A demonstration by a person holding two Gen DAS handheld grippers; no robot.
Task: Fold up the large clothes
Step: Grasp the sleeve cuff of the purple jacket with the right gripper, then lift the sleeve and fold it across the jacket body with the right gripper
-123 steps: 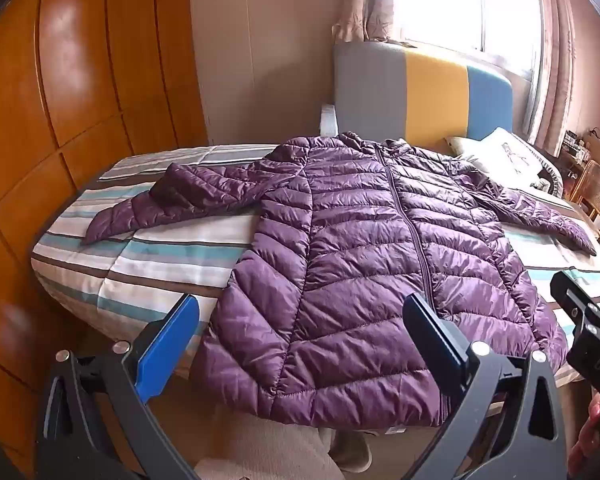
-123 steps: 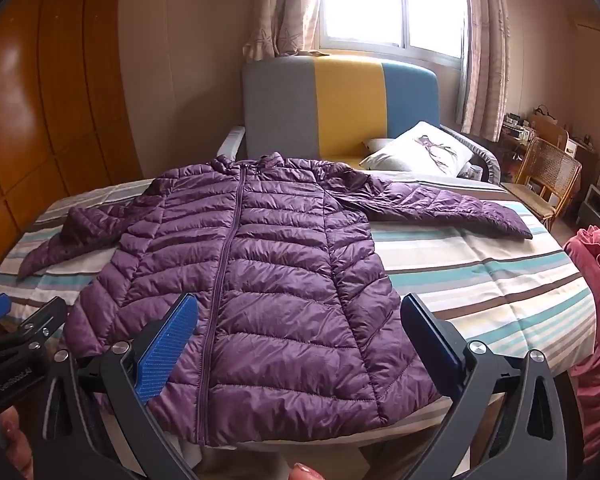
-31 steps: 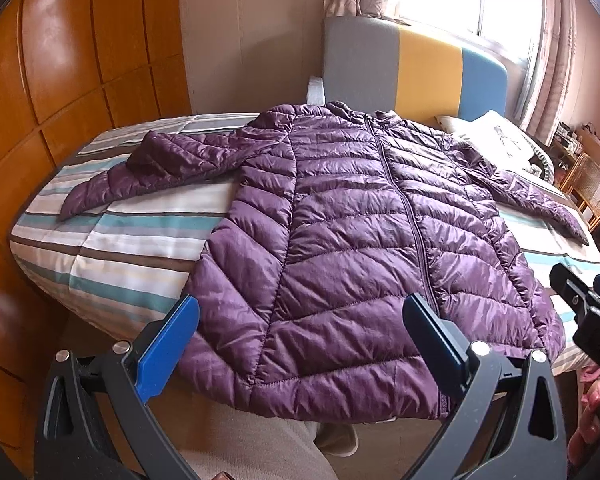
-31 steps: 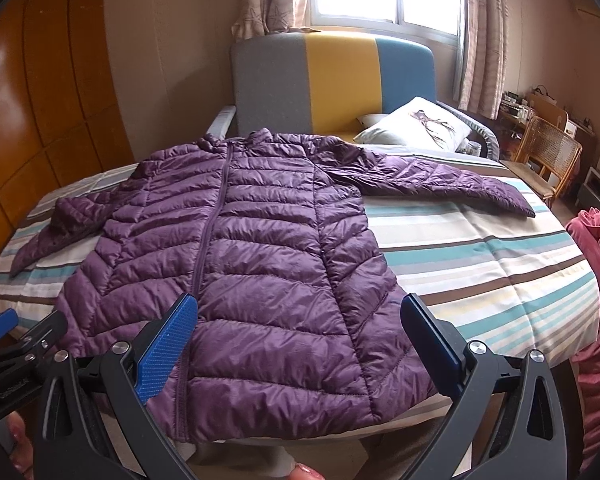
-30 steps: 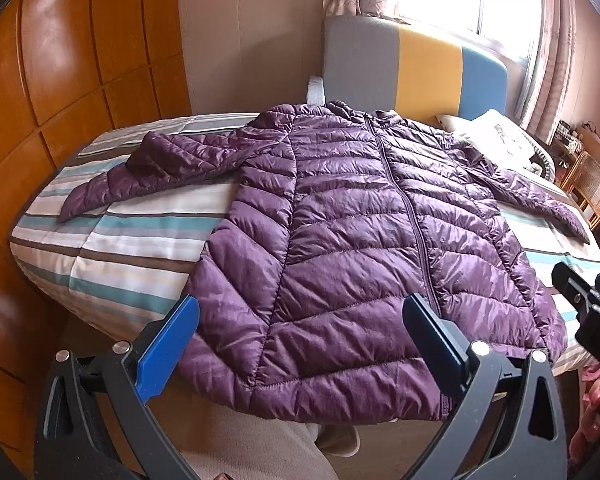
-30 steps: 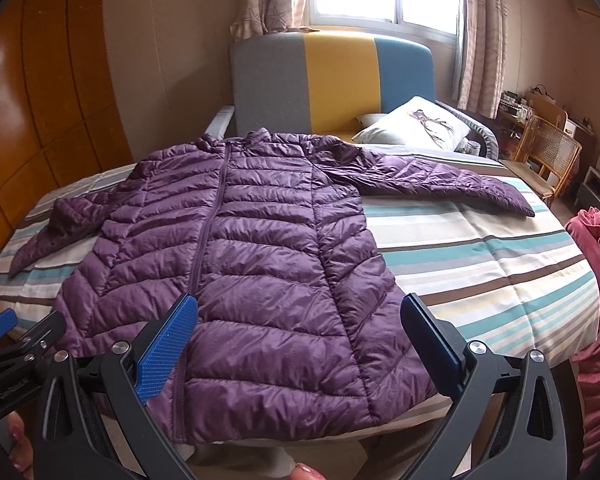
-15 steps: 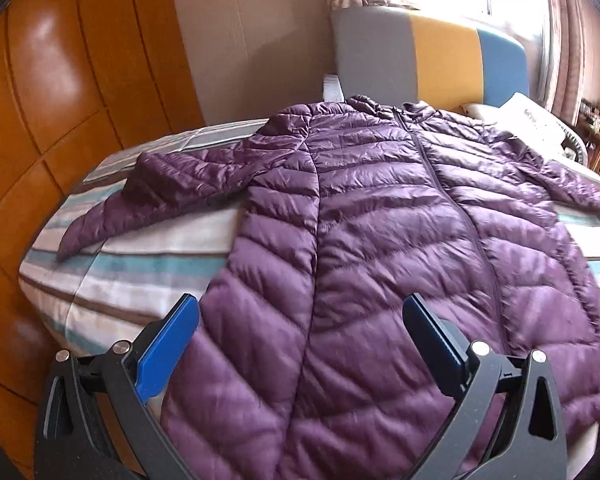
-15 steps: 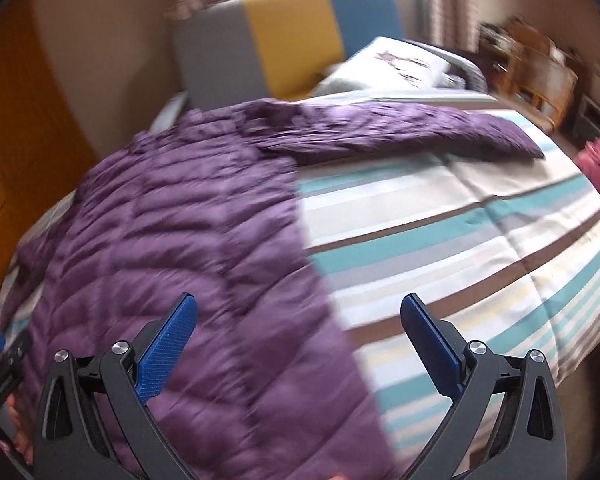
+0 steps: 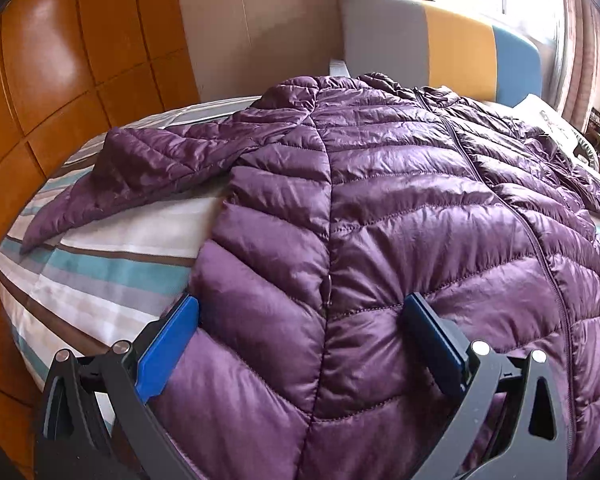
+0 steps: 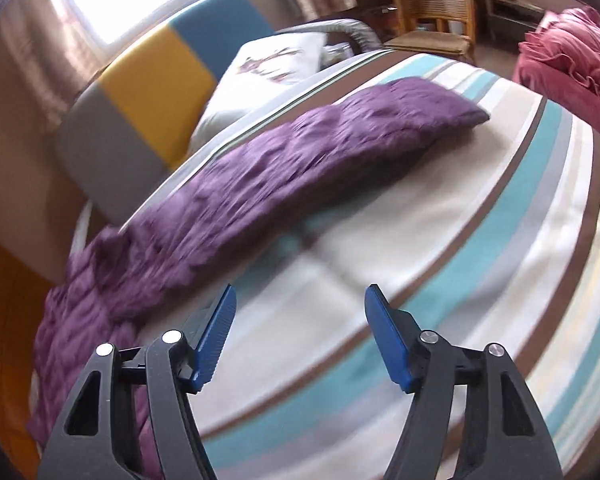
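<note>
A purple quilted jacket (image 9: 400,200) lies front up and zipped on a striped bed (image 9: 100,272), with its left sleeve (image 9: 148,176) stretched out to the side. My left gripper (image 9: 302,303) is open and low over the jacket's lower left panel, with puffy fabric bulging between its blue pads. In the tilted, blurred right wrist view, the jacket's right sleeve (image 10: 320,152) runs across the sheet. My right gripper (image 10: 302,292) hovers over bare striped sheet (image 10: 460,240) just short of that sleeve. Its jaws are closing with nothing between them.
A grey, yellow and blue headboard (image 9: 440,40) and a white pillow (image 10: 276,60) stand at the far end. Orange wooden panels (image 9: 60,60) line the left side. A pink cloth heap (image 10: 572,48) and a wicker chair (image 10: 432,4) lie beyond the bed's right edge.
My left gripper has moved forward and down onto the jacket's lower left. My right gripper has swung right and rolled, leaving the jacket body for the bare sheet by the sleeve, and its jaws have narrowed.
</note>
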